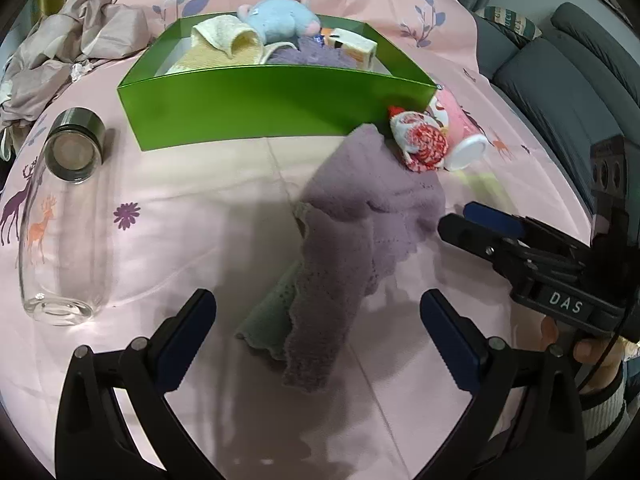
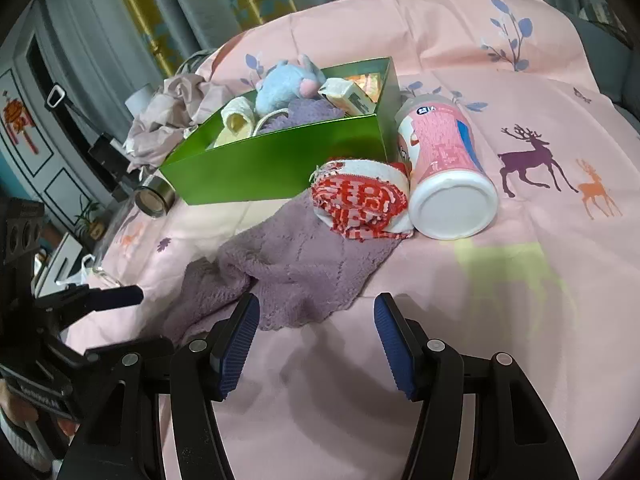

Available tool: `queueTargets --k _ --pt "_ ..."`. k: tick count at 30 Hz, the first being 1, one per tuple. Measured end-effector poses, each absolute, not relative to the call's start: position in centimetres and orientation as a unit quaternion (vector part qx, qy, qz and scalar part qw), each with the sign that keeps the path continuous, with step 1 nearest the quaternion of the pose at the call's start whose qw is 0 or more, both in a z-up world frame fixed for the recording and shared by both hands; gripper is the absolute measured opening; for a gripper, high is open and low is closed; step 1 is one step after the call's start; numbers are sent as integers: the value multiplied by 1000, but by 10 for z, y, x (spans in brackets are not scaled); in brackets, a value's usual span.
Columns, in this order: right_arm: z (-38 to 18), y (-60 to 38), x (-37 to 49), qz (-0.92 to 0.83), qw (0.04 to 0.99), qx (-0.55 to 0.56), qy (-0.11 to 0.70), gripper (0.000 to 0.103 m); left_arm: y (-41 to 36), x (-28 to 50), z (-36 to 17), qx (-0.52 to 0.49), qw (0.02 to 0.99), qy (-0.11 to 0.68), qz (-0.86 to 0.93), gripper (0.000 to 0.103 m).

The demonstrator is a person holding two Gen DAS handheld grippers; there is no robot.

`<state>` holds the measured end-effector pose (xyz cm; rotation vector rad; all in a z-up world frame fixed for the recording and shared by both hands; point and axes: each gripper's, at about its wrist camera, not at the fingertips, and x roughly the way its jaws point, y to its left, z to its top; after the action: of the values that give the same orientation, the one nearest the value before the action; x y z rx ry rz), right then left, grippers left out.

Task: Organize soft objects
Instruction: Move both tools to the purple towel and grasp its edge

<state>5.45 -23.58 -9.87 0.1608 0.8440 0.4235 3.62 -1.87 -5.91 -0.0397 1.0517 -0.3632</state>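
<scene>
Lying crumpled: fuzzy purple towel [image 1: 360, 216]

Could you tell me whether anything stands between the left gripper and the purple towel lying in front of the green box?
Nothing visible does. The left gripper is open with the purple towel directly ahead between its fingers. The red-and-white rolled cloth rests on the towel's far corner, beyond the grasp point.
</scene>
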Motion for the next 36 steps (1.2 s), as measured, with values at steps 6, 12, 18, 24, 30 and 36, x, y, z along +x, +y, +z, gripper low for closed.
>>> queueTargets --k 6,12,18,24,30,36 --pt "-102 -235 58 203 885 79 412 60 -25 37 -60 -5 853 493 -171 101" --pt "-105 -231 63 205 882 77 418 60 -29 38 -60 11 856 487 -170 99" --pt "-107 -225 68 212 879 78 421 60 -29 39 -63 12 856 487 -172 86" --pt "-109 -216 74 222 875 82 423 60 -25 41 -75 -6 847 503 -171 71" --pt "-111 -202 82 223 876 71 422 60 -25 43 -79 -19 846 503 -177 55" --pt "-115 -194 92 233 871 84 425 15 -21 49 -77 -41 847 499 -180 25"
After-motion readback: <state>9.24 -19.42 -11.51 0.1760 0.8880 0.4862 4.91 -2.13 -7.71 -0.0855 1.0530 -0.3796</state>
